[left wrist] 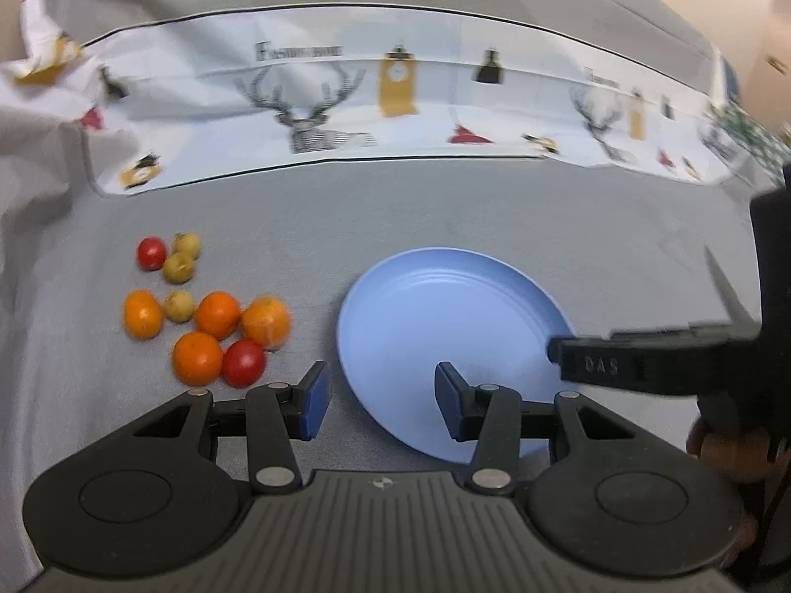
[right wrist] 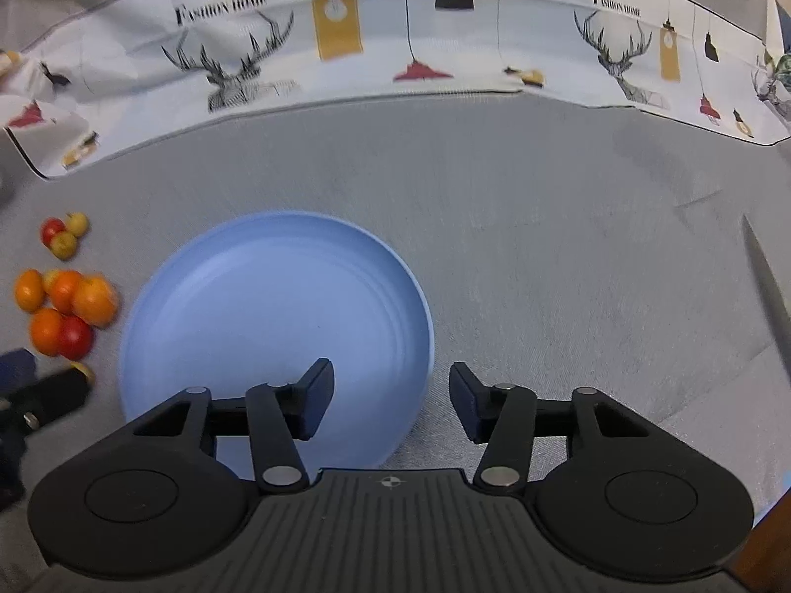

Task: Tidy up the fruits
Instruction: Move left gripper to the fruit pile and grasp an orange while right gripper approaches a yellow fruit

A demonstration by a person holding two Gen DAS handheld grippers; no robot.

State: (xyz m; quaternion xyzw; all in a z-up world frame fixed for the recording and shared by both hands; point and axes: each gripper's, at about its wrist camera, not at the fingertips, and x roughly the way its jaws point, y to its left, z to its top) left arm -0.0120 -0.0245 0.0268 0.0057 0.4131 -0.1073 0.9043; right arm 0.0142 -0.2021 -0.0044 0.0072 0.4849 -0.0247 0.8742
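A pile of fruit lies on the grey cloth: several oranges (left wrist: 217, 315), red tomatoes (left wrist: 243, 362) and small yellow-green fruits (left wrist: 179, 267). The same pile shows at the left edge of the right wrist view (right wrist: 64, 306). An empty blue plate (left wrist: 420, 306) (right wrist: 257, 296) sits to the right of the pile. My left gripper (left wrist: 380, 385) is open with nothing between its fingers, hovering over the plate's left rim just right of the fruit. My right gripper (right wrist: 391, 380) is open and empty over the plate's near right rim; one of its fingers (left wrist: 642, 360) reaches over the plate's right edge.
A knife blade (right wrist: 766, 291) (left wrist: 726, 286) lies on the cloth to the right of the plate. A white printed cloth with deer and lamps (right wrist: 395, 39) runs along the back. A hand (left wrist: 726, 449) holds the right gripper.
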